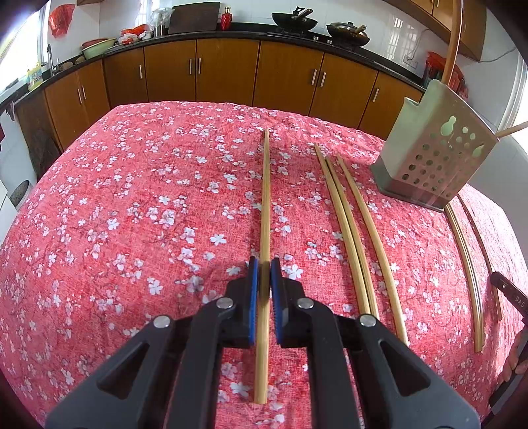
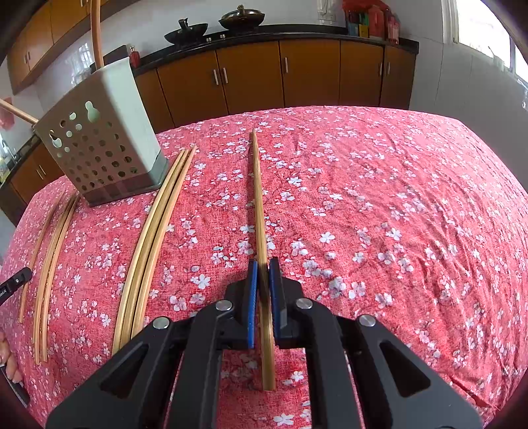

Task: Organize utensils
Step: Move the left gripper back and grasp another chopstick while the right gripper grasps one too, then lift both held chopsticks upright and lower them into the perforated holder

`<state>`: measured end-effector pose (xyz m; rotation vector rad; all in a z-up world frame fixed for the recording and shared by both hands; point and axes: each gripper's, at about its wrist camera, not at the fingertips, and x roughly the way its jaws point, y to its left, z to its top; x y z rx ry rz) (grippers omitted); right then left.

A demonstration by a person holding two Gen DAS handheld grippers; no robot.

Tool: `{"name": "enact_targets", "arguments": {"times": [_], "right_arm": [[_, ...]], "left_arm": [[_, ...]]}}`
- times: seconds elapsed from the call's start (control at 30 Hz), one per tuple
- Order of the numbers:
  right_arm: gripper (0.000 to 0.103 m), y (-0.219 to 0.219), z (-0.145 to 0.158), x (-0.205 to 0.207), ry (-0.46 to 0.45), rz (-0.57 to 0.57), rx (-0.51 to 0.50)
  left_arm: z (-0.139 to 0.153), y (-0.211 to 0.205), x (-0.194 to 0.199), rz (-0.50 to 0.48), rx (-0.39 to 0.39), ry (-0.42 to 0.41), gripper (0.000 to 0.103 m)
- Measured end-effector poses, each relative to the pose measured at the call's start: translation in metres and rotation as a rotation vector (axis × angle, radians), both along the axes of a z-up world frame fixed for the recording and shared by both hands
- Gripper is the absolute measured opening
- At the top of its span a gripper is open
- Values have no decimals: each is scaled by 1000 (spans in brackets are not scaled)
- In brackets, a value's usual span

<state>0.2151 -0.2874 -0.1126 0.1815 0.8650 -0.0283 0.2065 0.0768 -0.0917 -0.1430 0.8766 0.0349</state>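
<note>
My left gripper (image 1: 264, 264) is shut on a bamboo chopstick (image 1: 265, 204) that points away from me, just above the red floral tablecloth (image 1: 132, 214). My right gripper (image 2: 263, 264) is shut on another bamboo chopstick (image 2: 259, 198) in the same way. A perforated metal utensil holder (image 1: 439, 155) stands at the right of the left wrist view and shows at the left of the right wrist view (image 2: 99, 145); chopsticks (image 1: 453, 43) stick out of it. Three loose chopsticks (image 1: 356, 231) lie beside it; they also show in the right wrist view (image 2: 151, 244).
More loose chopsticks (image 1: 465, 264) lie in front of the holder, also seen in the right wrist view (image 2: 49, 274). The other gripper's tip (image 1: 508, 290) shows at the frame edge. Wooden kitchen cabinets (image 1: 231, 72) and a counter with woks (image 1: 293, 19) stand beyond the table.
</note>
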Motion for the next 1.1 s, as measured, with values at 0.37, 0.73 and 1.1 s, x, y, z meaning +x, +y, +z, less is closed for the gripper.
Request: {"name": "enact_targets", "arguments": {"times": [0.37,0.73,1.1], "right_arm": [[9,4,0,-3,1,-12,-5],[8,6,3,-14,-5,-9,-10],[8,-6,93,-51,-303,-34,-11]], "left_arm": [[1,-6,-2,-13,38,6,10],[1,-21,-14,-41,123,18,8],[78,-8,-37,-27,24,-198,8]]}}
